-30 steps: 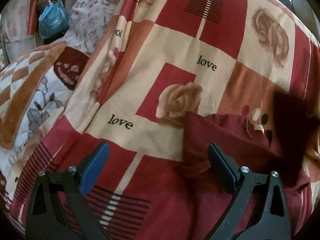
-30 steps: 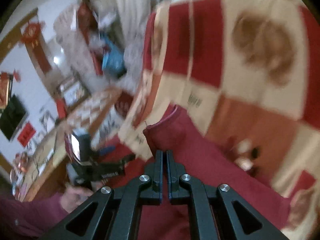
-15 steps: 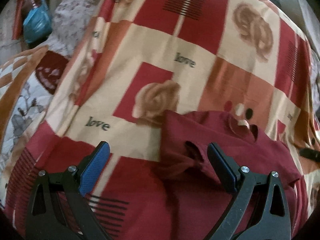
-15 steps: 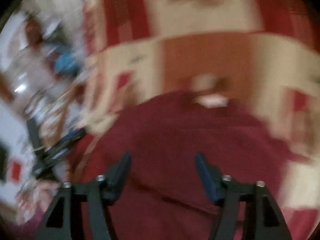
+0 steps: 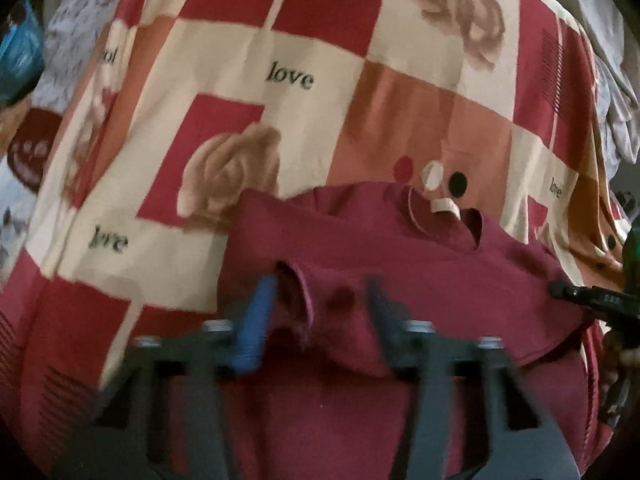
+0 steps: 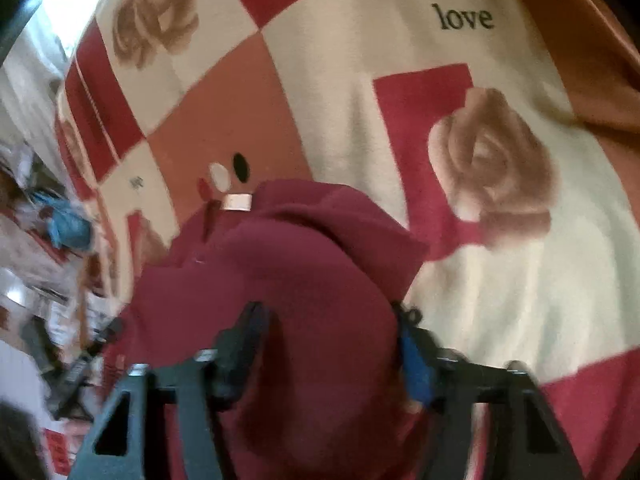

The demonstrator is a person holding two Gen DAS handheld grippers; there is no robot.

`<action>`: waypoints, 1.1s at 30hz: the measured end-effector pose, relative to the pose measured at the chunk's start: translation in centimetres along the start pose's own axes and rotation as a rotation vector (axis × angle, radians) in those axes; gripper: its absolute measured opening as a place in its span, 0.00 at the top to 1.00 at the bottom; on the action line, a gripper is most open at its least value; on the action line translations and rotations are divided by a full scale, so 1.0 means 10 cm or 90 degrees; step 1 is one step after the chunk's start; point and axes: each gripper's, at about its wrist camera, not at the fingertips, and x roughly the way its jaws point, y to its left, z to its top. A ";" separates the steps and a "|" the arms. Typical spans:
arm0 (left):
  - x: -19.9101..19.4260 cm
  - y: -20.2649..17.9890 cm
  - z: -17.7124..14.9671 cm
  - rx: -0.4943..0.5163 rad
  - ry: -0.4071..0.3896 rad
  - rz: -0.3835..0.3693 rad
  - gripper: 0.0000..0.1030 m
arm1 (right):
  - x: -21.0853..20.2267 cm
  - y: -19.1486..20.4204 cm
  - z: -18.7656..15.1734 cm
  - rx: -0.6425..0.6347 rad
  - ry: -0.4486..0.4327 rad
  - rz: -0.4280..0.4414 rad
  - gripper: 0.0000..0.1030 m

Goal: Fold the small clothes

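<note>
Left tongs (image 5: 318,300) stand parted over a bunched sleeve opening of the maroon shirt (image 5: 400,256), one blue pad (image 5: 256,320) at the left of the fold and the dark finger to its right, the cloth lying between them and not yet pinched. Right tongs (image 6: 328,344) are likewise spread wide, a rounded hump of the shirt (image 6: 304,280) rising between the fingers; whether the pads touch the cloth cannot be told through the blur. The shirt lies crumpled on a bedsheet (image 5: 248,56) patterned in red, cream and orange squares with roses and the word "love", its collar and a white neck label (image 5: 442,205) turned up toward the far side. Three printed dots, red, white and black, sit just beyond the collar. In the left view the tip of the right tongs shows at the shirt's right edge. A blue bag (image 5: 18,60) and floral bedding (image 5: 76,28) lie well off at the bed's left margin, and pale cloth (image 5: 612,92) is heaped at the right.
</note>
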 end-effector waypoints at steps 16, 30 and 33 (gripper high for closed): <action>-0.05 0.33 0.12 -0.086 0.019 -0.026 0.37 | -0.19 -0.33 0.12 0.088 -0.023 -0.001 0.43; 0.09 -0.08 0.05 0.013 0.044 -0.013 0.88 | 0.19 -0.26 0.16 0.091 -0.007 0.032 0.53; -0.12 -0.07 0.20 -0.005 -0.021 -0.033 0.95 | 0.07 -0.24 0.19 0.067 -0.040 0.024 0.80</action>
